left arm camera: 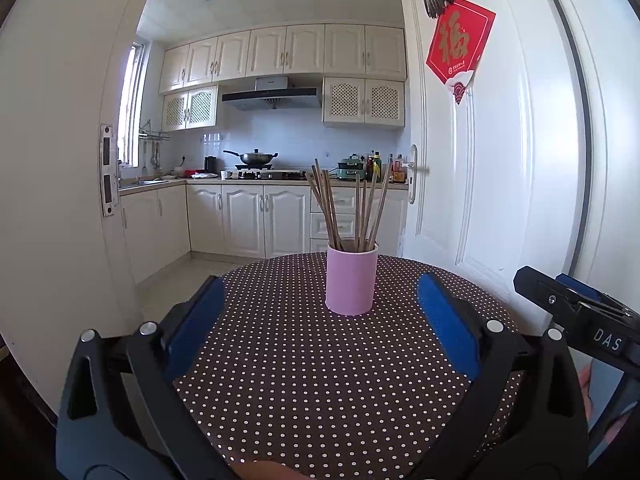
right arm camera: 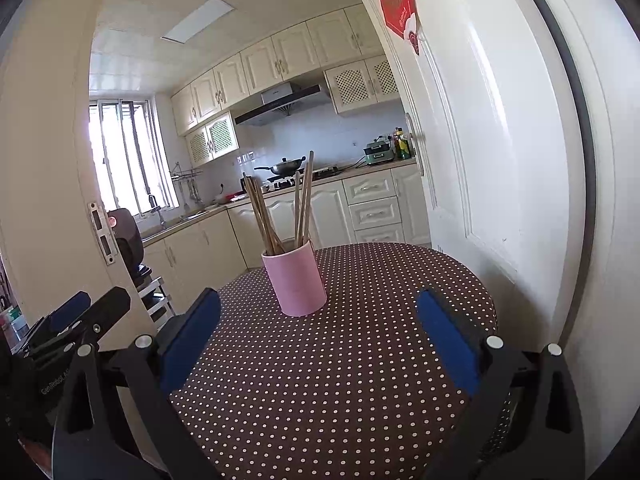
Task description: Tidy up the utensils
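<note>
A pink cylindrical holder (left arm camera: 351,280) stands upright on a round table with a brown polka-dot cloth (left arm camera: 320,380). Several wooden chopsticks (left arm camera: 344,208) stand in it, fanned out. It also shows in the right wrist view (right arm camera: 296,282), with the chopsticks (right arm camera: 280,212). My left gripper (left arm camera: 320,324) is open and empty, its blue pads (left arm camera: 196,328) wide apart, short of the holder. My right gripper (right arm camera: 318,336) is open and empty, with the holder ahead and slightly left. The right gripper also shows at the right edge of the left wrist view (left arm camera: 576,300).
A white door (left arm camera: 500,160) stands open close to the table's right side. A door frame (left arm camera: 72,200) is on the left. Kitchen cabinets and a counter (left arm camera: 248,216) lie beyond the table. The table's far edge (right arm camera: 380,246) is just behind the holder.
</note>
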Motion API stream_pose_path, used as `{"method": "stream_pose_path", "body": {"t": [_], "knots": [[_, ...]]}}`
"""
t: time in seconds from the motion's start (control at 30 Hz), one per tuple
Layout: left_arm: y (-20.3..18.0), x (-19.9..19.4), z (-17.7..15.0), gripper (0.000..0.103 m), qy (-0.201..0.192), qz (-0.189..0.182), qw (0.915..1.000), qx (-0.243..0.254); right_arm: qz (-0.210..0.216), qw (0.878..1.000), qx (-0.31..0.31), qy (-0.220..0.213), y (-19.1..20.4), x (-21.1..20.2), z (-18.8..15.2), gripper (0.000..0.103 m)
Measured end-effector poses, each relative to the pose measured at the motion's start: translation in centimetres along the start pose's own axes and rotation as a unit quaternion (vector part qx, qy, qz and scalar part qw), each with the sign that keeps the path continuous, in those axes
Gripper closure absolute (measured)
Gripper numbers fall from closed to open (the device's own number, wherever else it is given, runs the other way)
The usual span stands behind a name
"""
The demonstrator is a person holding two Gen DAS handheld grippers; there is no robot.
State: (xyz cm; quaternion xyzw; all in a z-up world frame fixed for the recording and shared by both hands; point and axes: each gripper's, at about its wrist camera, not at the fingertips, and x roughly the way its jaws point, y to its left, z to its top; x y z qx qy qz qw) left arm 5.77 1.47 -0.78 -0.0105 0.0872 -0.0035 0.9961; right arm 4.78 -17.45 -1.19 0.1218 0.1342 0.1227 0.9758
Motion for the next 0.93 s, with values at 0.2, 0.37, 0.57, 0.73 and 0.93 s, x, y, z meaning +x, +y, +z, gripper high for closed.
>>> {"method": "stream_pose_path", "body": {"t": [0.2, 0.37, 0.57, 0.73, 0.93], "knots": [[0.05, -0.09, -0.11, 0.008, 0.002, 0.001, 1.0, -0.002, 0.001, 1.0, -0.003, 0.001, 0.11, 0.0, 0.0, 0.008], [0.09, -0.05, -0.17, 0.008, 0.005, 0.001, 1.0, -0.003, 0.001, 1.0, -0.002, 0.003, 0.2, 0.01, -0.04, 0.008], [0.1, -0.02, -0.12, 0.008, 0.005, 0.001, 1.0, -0.002, 0.001, 1.0, -0.002, 0.002, 0.24, 0.02, -0.03, 0.008], [0.03, -0.01, -0.18, 0.008, 0.007, -0.001, 1.0, -0.003, 0.003, 1.0, -0.004, 0.003, 0.32, -0.02, -0.09, 0.008], [-0.05, 0.09, -0.26, 0.008, 0.009, -0.003, 1.0, -0.001, 0.004, 1.0, -0.003, 0.005, 0.33, 0.1, -0.15, 0.008]]}}
